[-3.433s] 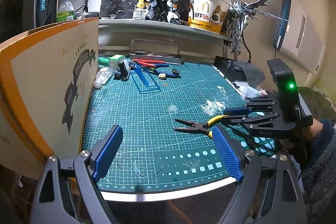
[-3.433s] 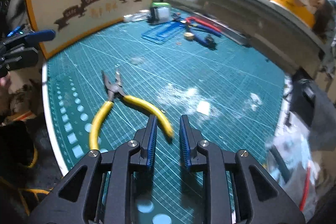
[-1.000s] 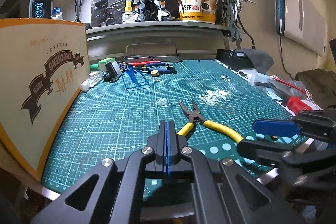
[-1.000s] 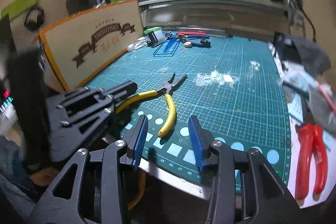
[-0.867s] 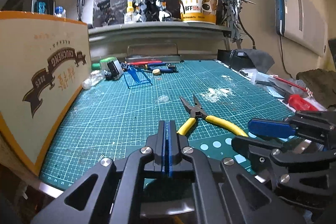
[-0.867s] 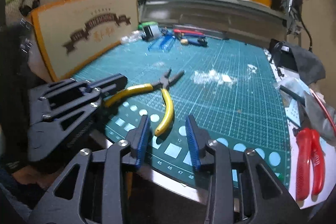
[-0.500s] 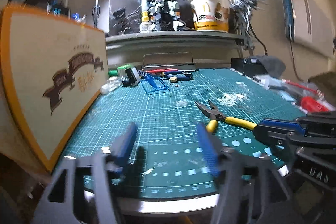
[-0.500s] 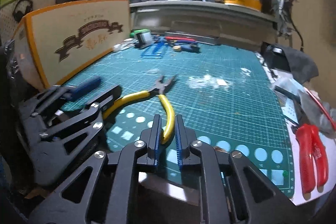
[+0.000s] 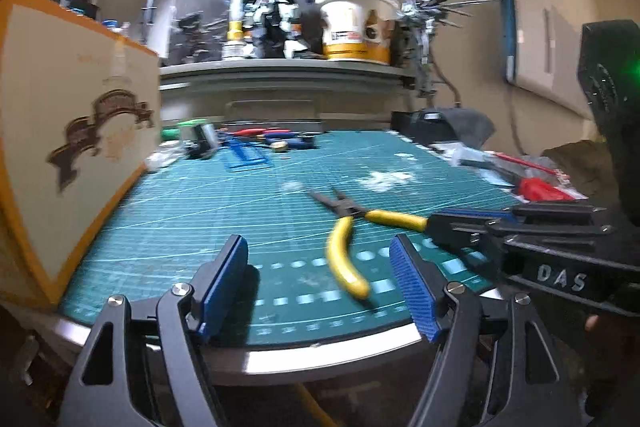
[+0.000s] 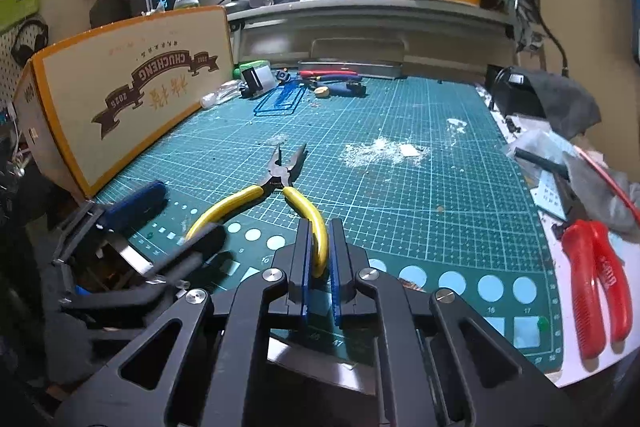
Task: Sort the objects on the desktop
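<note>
The left gripper (image 9: 320,283) is spreading off the pliers (image 10: 280,195), its jaws opening around the near handle without pressing it. The right gripper (image 10: 319,267) is now clamping the other handle near the mat's (image 9: 200,211) front edge, where earlier it stood open.

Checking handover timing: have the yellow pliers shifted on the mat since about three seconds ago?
Yes. The pliers now lie nearer the mat's front edge, handles over the printed circles, tips turned toward the shelf, one handle clamped in the right gripper.
</note>
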